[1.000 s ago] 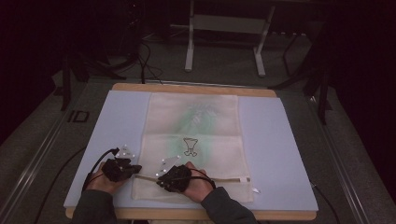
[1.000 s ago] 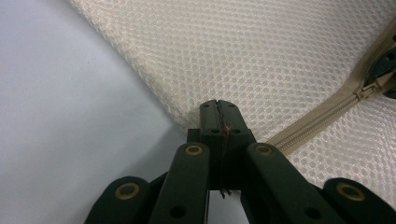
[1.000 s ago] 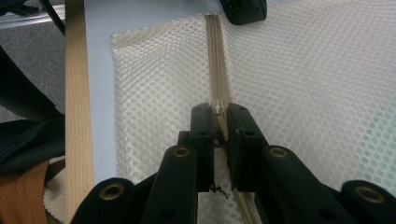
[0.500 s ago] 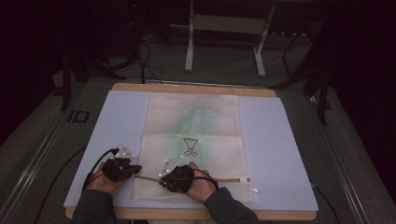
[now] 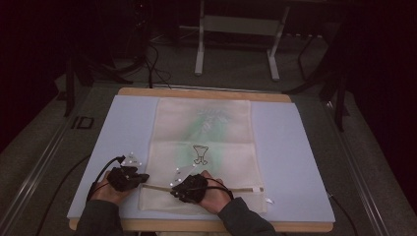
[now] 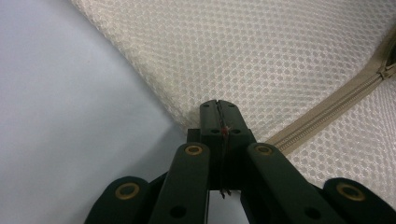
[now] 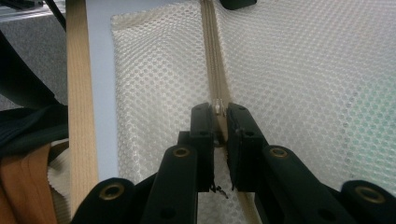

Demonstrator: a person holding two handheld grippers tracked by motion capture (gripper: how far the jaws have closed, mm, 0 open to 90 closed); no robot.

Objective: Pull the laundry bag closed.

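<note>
The mesh bag (image 5: 204, 152) lies flat in the middle of the worktop (image 5: 295, 147). The left tool (image 6: 218, 106) is pinched tight on the bag's near left corner, and the right tool (image 7: 219, 112) is clamped on the zipper pull (image 7: 218, 106) along the zipper (image 5: 226, 189) near the front edge.

The laundry bag (image 5: 204, 142) is cream mesh cloth with a fine honeycomb weave, matt and slightly rough. Its zipper (image 7: 214, 70) has woven beige tape. The mat (image 5: 295, 152) is smooth, matt pale blue. The table edge (image 5: 206, 93) is light wood.
</note>
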